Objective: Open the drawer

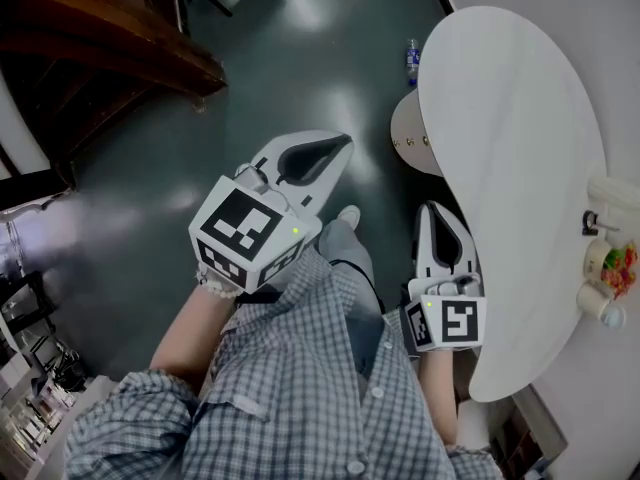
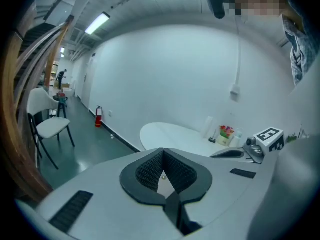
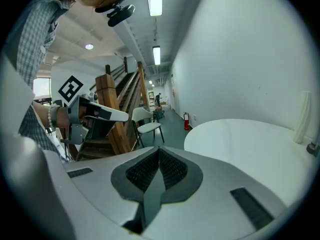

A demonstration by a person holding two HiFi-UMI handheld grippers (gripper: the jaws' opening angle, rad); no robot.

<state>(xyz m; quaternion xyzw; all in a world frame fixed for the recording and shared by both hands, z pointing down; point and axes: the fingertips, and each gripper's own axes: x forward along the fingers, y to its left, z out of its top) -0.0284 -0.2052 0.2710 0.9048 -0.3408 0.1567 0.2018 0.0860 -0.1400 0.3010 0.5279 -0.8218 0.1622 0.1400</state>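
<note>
Your left gripper (image 1: 318,156) has its jaws together, with nothing between them. From your head camera it points away from you, slanting right. Your right gripper (image 1: 438,230) also has its jaws closed and empty. It points straight away from you, close by the left edge of a white oval table (image 1: 520,148).

The table's long axis runs away from you, alongside the white wall. Small cups (image 1: 600,273) sit at the table's wall side. A round tan shape (image 1: 408,133) shows under the table's left edge, and a bottle (image 1: 412,60) stands on the dark green floor (image 1: 300,68) beyond it. A wooden staircase (image 1: 100,38) fills the upper left.

The left gripper view shows a white chair (image 2: 50,126) and a red fire extinguisher (image 2: 98,117) down the hall.

No view shows the drawer plainly, so its place, heading and long axis cannot be told.
</note>
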